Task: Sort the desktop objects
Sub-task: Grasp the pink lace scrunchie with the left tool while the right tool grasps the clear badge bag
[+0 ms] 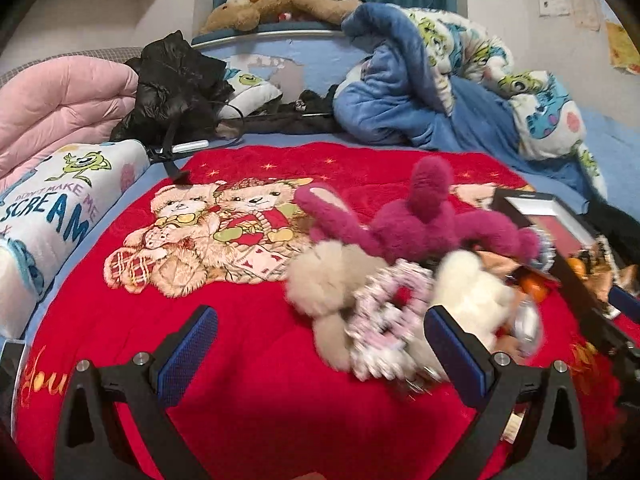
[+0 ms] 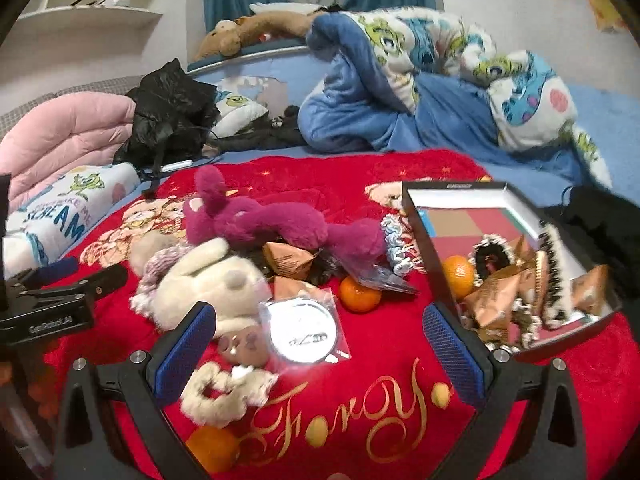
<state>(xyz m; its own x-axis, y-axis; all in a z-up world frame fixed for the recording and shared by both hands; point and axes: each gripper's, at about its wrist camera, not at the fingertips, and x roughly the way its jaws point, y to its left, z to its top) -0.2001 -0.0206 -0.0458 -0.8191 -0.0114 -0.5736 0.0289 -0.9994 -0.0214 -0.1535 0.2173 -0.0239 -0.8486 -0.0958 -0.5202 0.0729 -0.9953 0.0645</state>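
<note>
Right wrist view shows the right gripper [image 2: 316, 336] with jaws spread wide and empty above the red blanket [image 2: 384, 420], and a round disc in a clear bag [image 2: 304, 330] lying flat just ahead of it, between the two pads in the lower middle of the frame. Being round, the disc has no long axis to line up with, so I judge the approach angle matters little; only the slippery bag might. Beside it, toward the lower left, lies a cream plush [image 2: 216, 288], and an orange [image 2: 360, 294] sits just beyond the disc toward centre. The box [image 2: 460, 194] fills the right of the frame, already holding another orange, brown packets and hair clips, so it lies to the right of the gripper and close by. A magenta plush [image 2: 272, 224] stretches across the middle, its long axis running left to right. Left wrist view shows the left gripper [image 1: 320, 344] likewise parted and holding nothing, with the pile [image 1: 384, 304] blurred off to its right and bare blanket straight ahead. By my reading the right hand is the nearer one to both disc and box.
</note>
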